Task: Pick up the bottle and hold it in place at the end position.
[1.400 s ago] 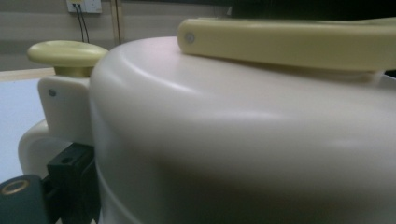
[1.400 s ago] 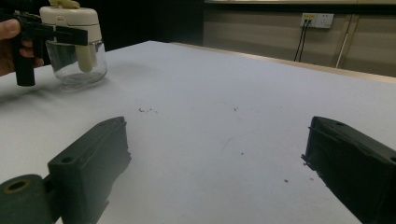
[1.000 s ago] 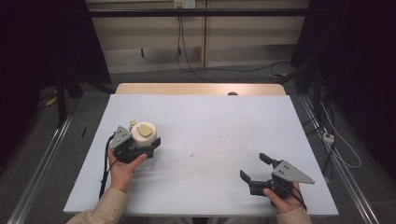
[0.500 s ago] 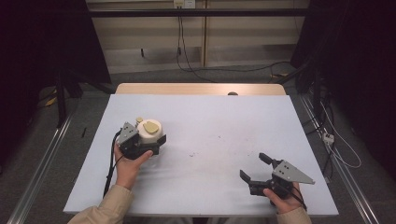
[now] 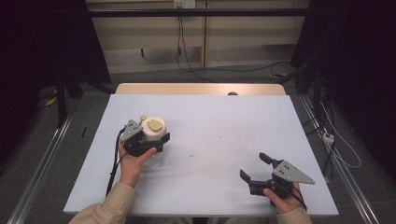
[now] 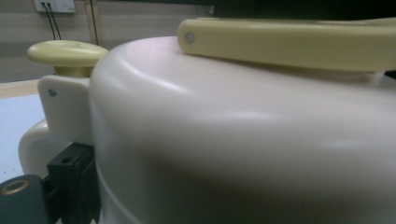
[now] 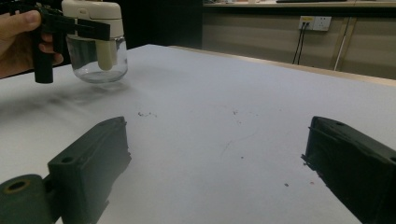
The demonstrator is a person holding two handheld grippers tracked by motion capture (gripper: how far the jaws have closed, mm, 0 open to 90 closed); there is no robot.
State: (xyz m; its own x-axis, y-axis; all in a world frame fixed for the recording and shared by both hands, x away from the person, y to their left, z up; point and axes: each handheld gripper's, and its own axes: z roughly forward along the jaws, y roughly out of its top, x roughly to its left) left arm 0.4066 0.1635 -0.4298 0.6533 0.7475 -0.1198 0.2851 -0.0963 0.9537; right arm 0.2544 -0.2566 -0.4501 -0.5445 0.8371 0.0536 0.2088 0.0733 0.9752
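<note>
we carry the jar [image 5: 153, 130] clamped in our left tool [image 5: 140, 140]; right tool [image 5: 258, 171], well right of the jar, gapes wide; next, set it down gently

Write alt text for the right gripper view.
Across a pale table, a hand holds the left claw shut around a cream-lidded clear glass jar, lifted just above the surface. In the foreground, the right claw rests open, its two black jaws wide apart.
</note>
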